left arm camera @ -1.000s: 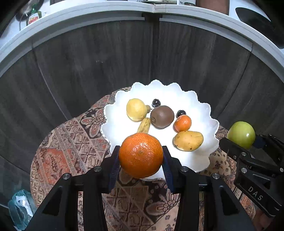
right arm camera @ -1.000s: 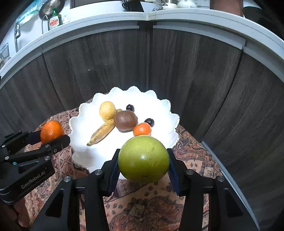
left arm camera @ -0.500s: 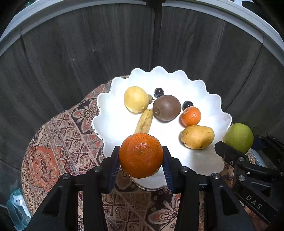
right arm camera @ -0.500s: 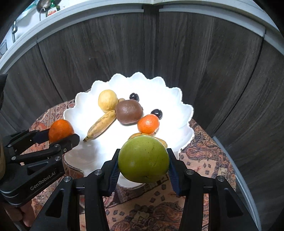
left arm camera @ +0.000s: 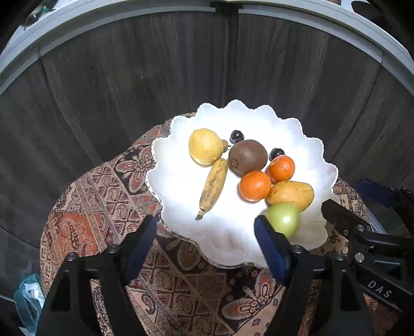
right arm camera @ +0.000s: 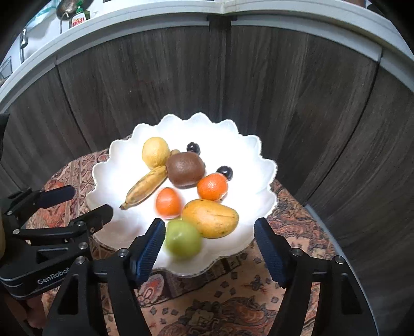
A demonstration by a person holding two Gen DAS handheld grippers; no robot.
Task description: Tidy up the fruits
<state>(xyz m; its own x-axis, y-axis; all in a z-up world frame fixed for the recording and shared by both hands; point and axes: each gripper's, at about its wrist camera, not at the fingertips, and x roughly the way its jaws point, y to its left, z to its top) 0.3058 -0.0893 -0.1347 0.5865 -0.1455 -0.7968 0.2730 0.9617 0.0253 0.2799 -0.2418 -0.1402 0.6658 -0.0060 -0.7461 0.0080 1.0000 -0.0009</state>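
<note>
A white scalloped plate (left arm camera: 233, 107) (right arm camera: 201, 117) carries a lemon (left arm camera: 205, 146), a banana (left arm camera: 213, 187), a brown kiwi (left arm camera: 248, 156), a small tangerine (left arm camera: 281, 168), a mango (left arm camera: 291, 194) and dark grapes (left arm camera: 236, 135). The orange (left arm camera: 254, 185) (right arm camera: 168, 202) lies on the plate, blurred, beside the mango (right arm camera: 211, 218). The green apple (left arm camera: 283, 219) (right arm camera: 183, 239), also blurred, rests at the plate's near rim. My left gripper (left arm camera: 207, 239) (right arm camera: 77, 204) hangs over the near rim, its jaws opening with nothing between them. My right gripper (right arm camera: 209, 246) (left arm camera: 359, 204) is opening too, free of the apple.
The plate stands on a patterned cloth (left arm camera: 103, 206) over a small round table. Dark wooden cabinet doors (right arm camera: 155, 82) rise behind, under a white counter edge (right arm camera: 129, 15) with a dish soap bottle (right arm camera: 77, 20). A plastic bag (left arm camera: 28, 302) lies low at the left.
Both grippers have opened. The orange left the left jaws and the green apple left the right jaws; both now lie on the plate near the mango.
</note>
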